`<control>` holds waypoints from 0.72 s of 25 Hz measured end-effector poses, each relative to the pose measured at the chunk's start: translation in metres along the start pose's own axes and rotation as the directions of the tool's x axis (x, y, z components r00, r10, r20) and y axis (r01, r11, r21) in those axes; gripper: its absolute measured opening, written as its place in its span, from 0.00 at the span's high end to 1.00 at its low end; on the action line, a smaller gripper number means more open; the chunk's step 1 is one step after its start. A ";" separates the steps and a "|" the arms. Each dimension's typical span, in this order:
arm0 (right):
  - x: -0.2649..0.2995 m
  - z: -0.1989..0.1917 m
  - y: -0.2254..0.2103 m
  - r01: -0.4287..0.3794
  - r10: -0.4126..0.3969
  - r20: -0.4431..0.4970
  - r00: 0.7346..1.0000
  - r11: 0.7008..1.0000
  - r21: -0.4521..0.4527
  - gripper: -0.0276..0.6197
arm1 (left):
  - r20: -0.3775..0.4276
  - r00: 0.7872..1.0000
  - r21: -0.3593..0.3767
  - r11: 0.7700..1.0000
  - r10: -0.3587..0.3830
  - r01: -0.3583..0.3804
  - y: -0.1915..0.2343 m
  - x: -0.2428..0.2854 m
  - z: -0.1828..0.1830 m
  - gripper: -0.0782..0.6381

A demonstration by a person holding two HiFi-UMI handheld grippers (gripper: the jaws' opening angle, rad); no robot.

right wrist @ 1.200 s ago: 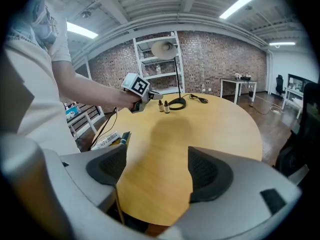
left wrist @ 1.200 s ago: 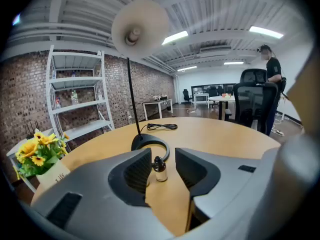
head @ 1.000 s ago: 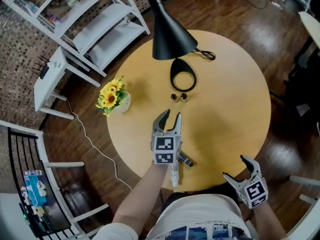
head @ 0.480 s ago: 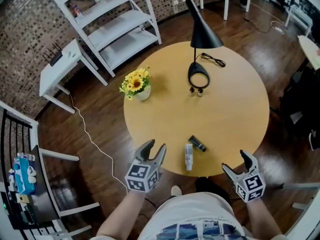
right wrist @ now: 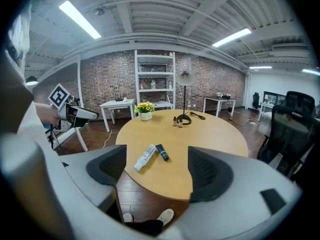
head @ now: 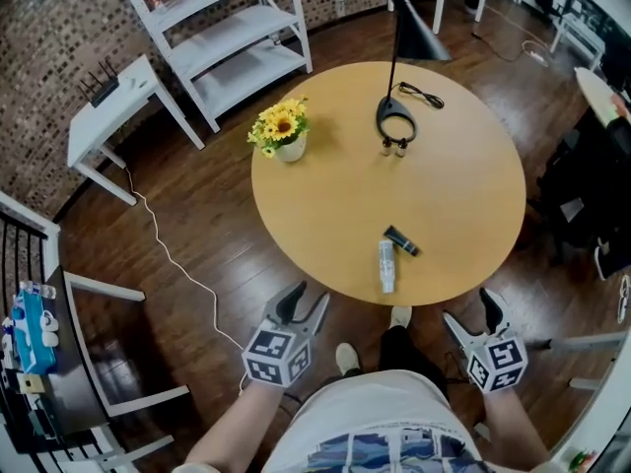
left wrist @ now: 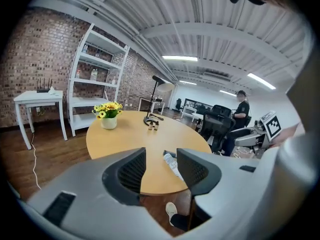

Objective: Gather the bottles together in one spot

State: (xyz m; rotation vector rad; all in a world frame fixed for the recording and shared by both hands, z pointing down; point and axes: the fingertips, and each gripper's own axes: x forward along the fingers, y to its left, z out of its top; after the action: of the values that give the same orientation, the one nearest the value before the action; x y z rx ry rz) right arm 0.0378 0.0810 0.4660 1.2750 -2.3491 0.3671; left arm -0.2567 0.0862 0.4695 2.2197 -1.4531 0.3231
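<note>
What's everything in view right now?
table: 1, tan, centre
lamp: 1, black, table's far side
small bottles: 2, brown, by lamp base
white bottle: 1, white, lying near table's near edge
dark tube: 1, black, lying beside white bottle
flowers: 1 pot, yellow, table's left edge
shelf: 1, white, far left
side table: 1, white, left
left gripper: 1, grey, off table, jaws just been opening, nothing between
right gripper: 1, grey, off table, open, empty
</note>
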 end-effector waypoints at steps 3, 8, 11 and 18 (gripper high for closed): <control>-0.012 -0.006 0.016 0.015 -0.015 -0.014 1.000 1.000 0.005 0.33 | -0.015 0.999 -0.014 0.999 -0.041 0.041 -0.010 -0.011 -0.009 0.66; -0.026 -0.008 0.031 0.042 -0.042 -0.016 0.999 0.999 -0.002 0.33 | -0.040 0.996 -0.022 0.997 -0.075 0.074 -0.028 -0.030 -0.022 0.66; -0.031 -0.011 0.041 0.038 -0.038 -0.025 0.999 0.999 -0.007 0.33 | -0.055 0.995 -0.009 0.997 -0.078 0.078 -0.031 -0.038 -0.031 0.66; -0.026 -0.015 0.055 -0.004 0.002 -0.047 0.999 0.999 -0.039 0.33 | -0.022 0.995 -0.053 0.993 -0.102 0.101 -0.028 -0.048 -0.032 0.64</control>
State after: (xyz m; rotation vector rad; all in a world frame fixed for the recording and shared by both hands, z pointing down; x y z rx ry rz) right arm 0.0079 0.1362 0.4652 1.2315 -2.3084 0.3462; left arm -0.2490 0.1503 0.4690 2.2308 -1.3157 0.2748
